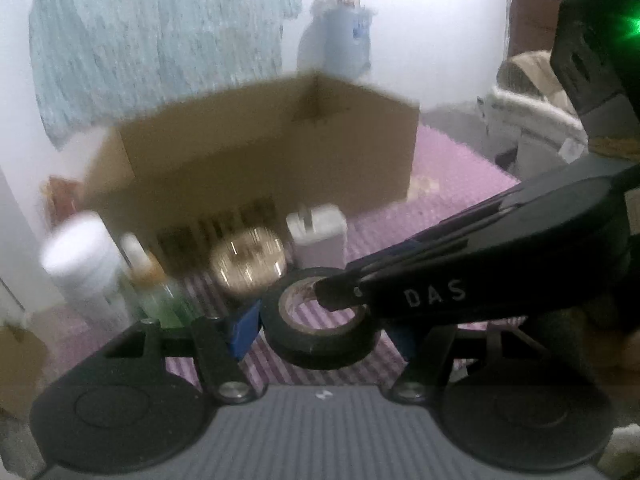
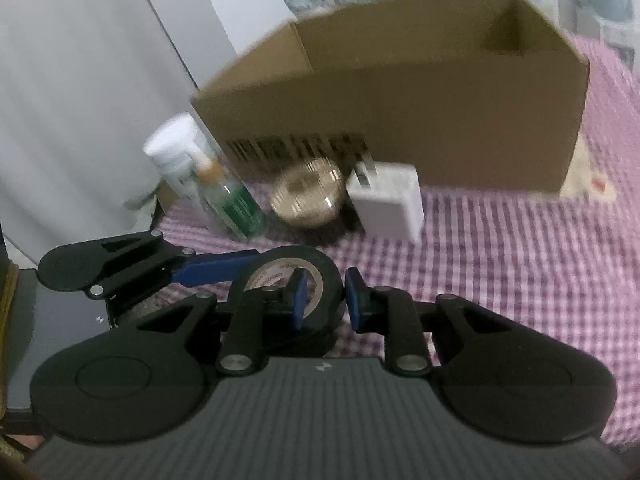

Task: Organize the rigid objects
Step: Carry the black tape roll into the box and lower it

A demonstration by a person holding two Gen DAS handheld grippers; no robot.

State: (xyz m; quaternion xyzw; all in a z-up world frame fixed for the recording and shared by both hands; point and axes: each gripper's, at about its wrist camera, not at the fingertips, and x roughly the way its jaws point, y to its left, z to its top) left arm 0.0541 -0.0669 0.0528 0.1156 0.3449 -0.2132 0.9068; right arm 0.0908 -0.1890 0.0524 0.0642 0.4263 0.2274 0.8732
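Observation:
A black tape roll (image 1: 320,330) lies on the pink checked cloth (image 2: 500,248) in front of an open cardboard box (image 1: 256,152). My left gripper (image 1: 320,332) straddles the roll, its blue pads against the roll's sides. My right gripper (image 2: 325,300) has one finger inside the roll's hole and the other outside its right wall, a small gap showing there. The roll (image 2: 288,272) shows in the right wrist view too, with the left gripper's blue finger (image 2: 216,272) touching it. The right gripper's finger (image 1: 344,296) reaches into the hole in the left wrist view.
Before the box (image 2: 400,92) stand a white jar (image 2: 176,148), a clear green-labelled bottle (image 2: 236,204), a gold round tin (image 2: 308,196) and a white charger (image 2: 388,204). A wall is on the left. A fan and basket stand at the right (image 1: 532,92).

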